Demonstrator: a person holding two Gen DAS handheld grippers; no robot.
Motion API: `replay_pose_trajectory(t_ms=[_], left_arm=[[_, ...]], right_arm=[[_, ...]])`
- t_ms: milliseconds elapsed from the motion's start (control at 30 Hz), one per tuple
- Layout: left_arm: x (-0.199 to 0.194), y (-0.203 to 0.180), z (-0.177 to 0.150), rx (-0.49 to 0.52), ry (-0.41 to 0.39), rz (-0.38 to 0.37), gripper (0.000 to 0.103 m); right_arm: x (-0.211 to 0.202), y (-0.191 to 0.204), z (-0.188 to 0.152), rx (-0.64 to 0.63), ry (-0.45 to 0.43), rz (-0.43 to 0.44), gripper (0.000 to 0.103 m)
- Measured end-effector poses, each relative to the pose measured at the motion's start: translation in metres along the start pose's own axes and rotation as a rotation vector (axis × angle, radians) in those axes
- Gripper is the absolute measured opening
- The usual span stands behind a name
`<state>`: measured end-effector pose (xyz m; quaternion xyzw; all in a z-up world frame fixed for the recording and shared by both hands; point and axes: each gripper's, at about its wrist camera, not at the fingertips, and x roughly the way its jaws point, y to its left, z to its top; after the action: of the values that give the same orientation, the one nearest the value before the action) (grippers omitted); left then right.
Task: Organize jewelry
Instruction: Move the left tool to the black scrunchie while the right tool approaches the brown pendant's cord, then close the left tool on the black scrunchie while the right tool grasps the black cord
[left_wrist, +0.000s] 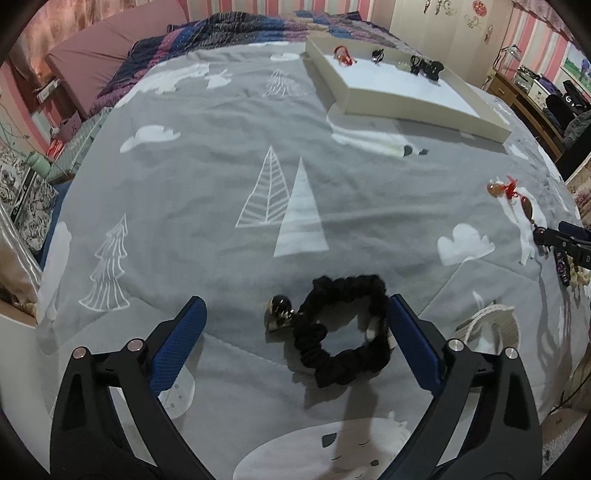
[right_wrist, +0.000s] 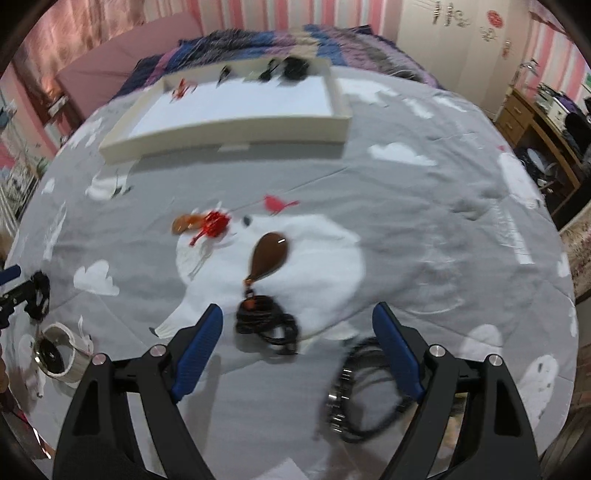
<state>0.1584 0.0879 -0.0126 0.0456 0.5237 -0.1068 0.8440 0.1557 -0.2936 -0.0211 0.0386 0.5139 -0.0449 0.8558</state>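
Note:
My left gripper (left_wrist: 297, 315) is open, low over the grey bedspread. A black scrunchie (left_wrist: 345, 326) with a shiny metal bead (left_wrist: 279, 312) lies between its fingers, against the right finger. My right gripper (right_wrist: 297, 328) is open. A brown teardrop pendant (right_wrist: 269, 256) on a coiled black cord (right_wrist: 266, 321) lies between and just ahead of its fingers. A red and amber piece (right_wrist: 205, 223) lies further ahead, also in the left wrist view (left_wrist: 502, 187). A white tray (right_wrist: 229, 127) at the far side holds several small pieces; it also shows in the left wrist view (left_wrist: 406, 101).
A metal-and-black bracelet coil (right_wrist: 354, 398) lies by the right gripper's right finger. A round ring-shaped case (right_wrist: 55, 356) stands at the left. A wooden desk (right_wrist: 532, 122) stands beyond the bed's right edge. A folded blanket (left_wrist: 240, 33) lies at the bed's far end.

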Motion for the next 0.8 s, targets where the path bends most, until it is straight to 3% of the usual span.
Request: replay_pose_trajectory(t_ms=[133, 300, 367, 400, 467, 533, 567, 600, 800], left_arm=[[0.005, 0.003, -0.002, -0.007, 0.015, -0.008, 0.092], [0.009, 0.0, -0.003, 0.01, 0.021, -0.008, 0.081], [0.009, -0.003, -0.002, 0.024, 0.021, -0.007, 0.072], [0.008, -0.005, -0.002, 0.03, 0.021, -0.007, 0.069], [0.008, -0.007, -0.001, 0.044, 0.019, 0.006, 0.052], [0.007, -0.008, 0.001, 0.054, 0.02, 0.023, 0.036], [0.006, -0.008, 0.002, 0.052, 0.022, 0.007, 0.023], [0.006, -0.008, 0.002, 0.051, 0.024, -0.004, 0.019], [0.004, -0.009, 0.01, 0.038, 0.019, -0.029, 0.017]], right_arm=[[0.005, 0.001, 0.003, 0.007, 0.005, -0.002, 0.083], [0.01, -0.002, 0.002, 0.016, 0.016, 0.004, 0.082], [0.013, 0.0, 0.002, 0.01, 0.018, 0.005, 0.08], [0.014, 0.0, 0.001, 0.005, 0.022, 0.009, 0.071], [0.018, 0.002, -0.001, 0.003, 0.044, 0.041, 0.055], [0.018, 0.002, -0.001, -0.002, 0.033, 0.04, 0.051], [0.018, 0.002, -0.001, -0.003, 0.027, 0.041, 0.044], [0.018, 0.0, 0.0, 0.002, 0.023, 0.048, 0.039], [0.014, -0.002, 0.003, -0.018, 0.008, 0.068, 0.026]])
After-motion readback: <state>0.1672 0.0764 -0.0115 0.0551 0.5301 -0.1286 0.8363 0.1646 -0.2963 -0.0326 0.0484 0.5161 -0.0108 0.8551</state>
